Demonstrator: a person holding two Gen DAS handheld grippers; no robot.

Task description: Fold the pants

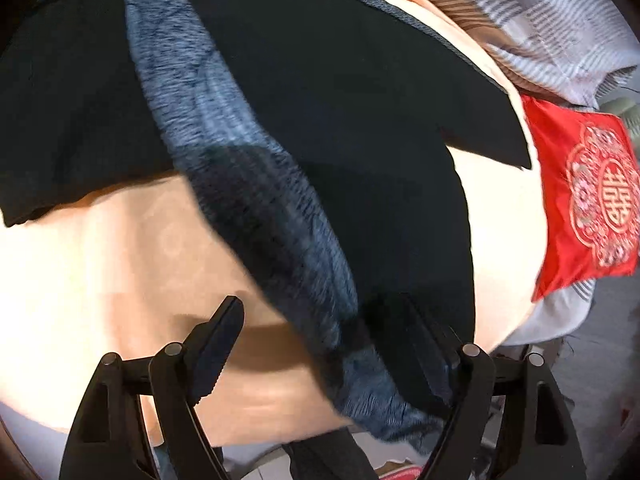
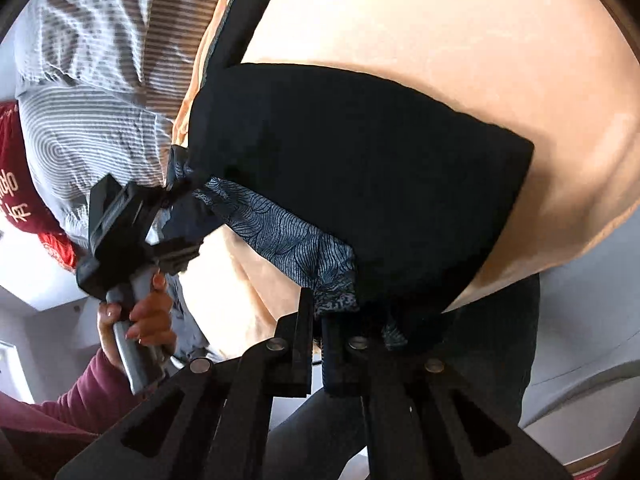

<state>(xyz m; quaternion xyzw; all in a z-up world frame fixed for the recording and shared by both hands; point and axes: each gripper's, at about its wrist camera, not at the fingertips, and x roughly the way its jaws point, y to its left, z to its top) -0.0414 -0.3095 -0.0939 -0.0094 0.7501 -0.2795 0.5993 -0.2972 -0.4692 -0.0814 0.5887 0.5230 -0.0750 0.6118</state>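
Your right gripper (image 2: 318, 320) pinches the pants' (image 2: 360, 152) patterned band; your left gripper (image 1: 320, 344), spread, straddles it. The band runs lengthwise between them, across the bed (image 2: 440, 20).

The right claw (image 2: 318, 320) stands at the bottom with its jaws closed together, seemingly on the patterned edge of the black pants (image 2: 360, 152), though the pinch itself is hard to make out; the pants lie spread on a peach bed sheet (image 2: 440, 28); at left a hand (image 2: 140, 320) in a maroon sleeve (image 2: 60, 412) holds the left claw (image 2: 176, 204) at the pants' corner; behind lies a striped quilt (image 2: 92, 128).
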